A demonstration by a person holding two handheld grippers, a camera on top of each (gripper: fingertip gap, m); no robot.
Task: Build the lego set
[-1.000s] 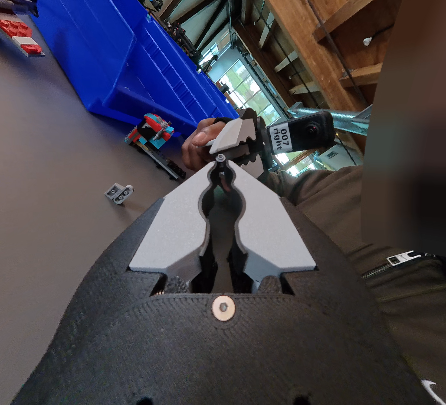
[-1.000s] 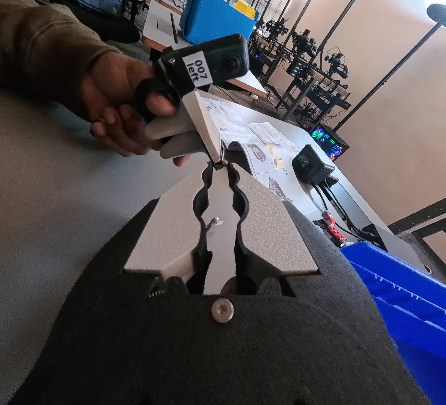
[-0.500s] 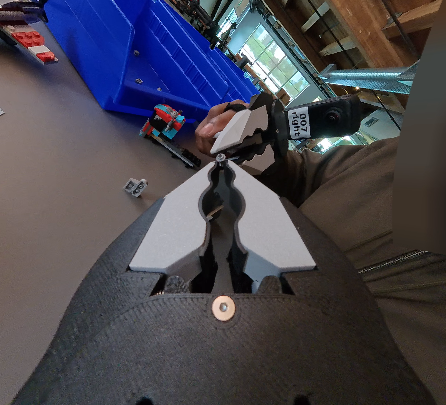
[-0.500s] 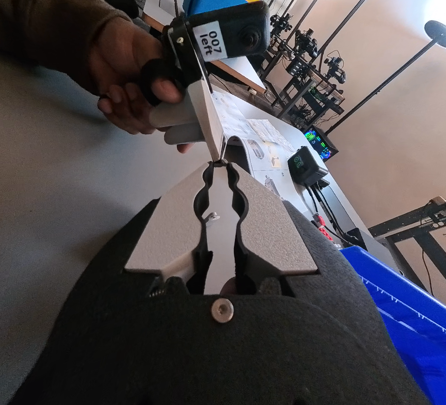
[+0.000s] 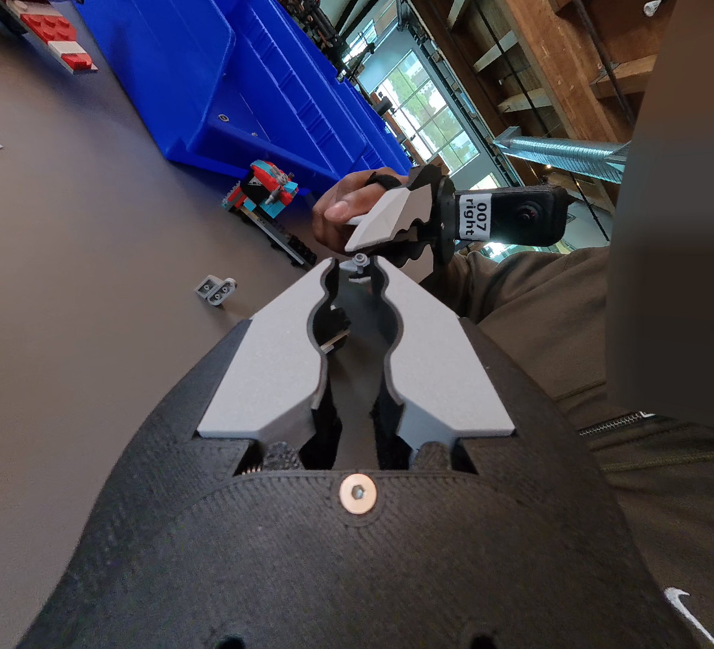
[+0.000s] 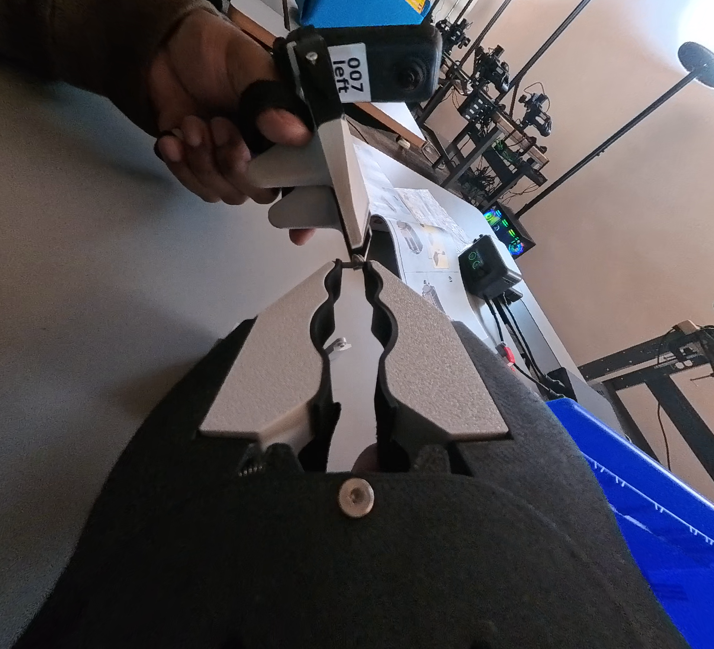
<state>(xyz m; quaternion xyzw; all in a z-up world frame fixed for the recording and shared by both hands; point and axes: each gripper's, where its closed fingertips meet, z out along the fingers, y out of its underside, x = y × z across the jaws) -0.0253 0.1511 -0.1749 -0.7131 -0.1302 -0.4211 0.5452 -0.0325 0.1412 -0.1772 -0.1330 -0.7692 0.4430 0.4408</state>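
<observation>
My right gripper point(image 6: 351, 265) is shut on a thin grey plate point(image 6: 347, 264) held across its fingertips above the table. A small round grey piece point(image 5: 360, 258) sits on that plate. My left gripper point(image 5: 355, 263) is open, with its fingertips point(image 5: 328, 264) standing on either side of the round piece and a gap to it on both sides. The two grippers meet tip to tip. The right gripper also shows in the left wrist view point(image 5: 353, 248), and the left gripper shows in the right wrist view point(image 6: 359, 244).
A blue bin point(image 5: 232, 51) stands behind a small red and teal Lego build point(image 5: 266, 192). Two joined grey pieces point(image 5: 215, 288) lie on the table, and a red and white plate build point(image 5: 54, 35) lies at the far left. An open instruction booklet point(image 6: 417, 240) and a black device point(image 6: 487, 271) lie beyond. The grippers are tip to tip, or close to it.
My left jaws have opened off the small round grey piece, which stays on the plate in my right gripper. Both grippers stay tip to tip.
</observation>
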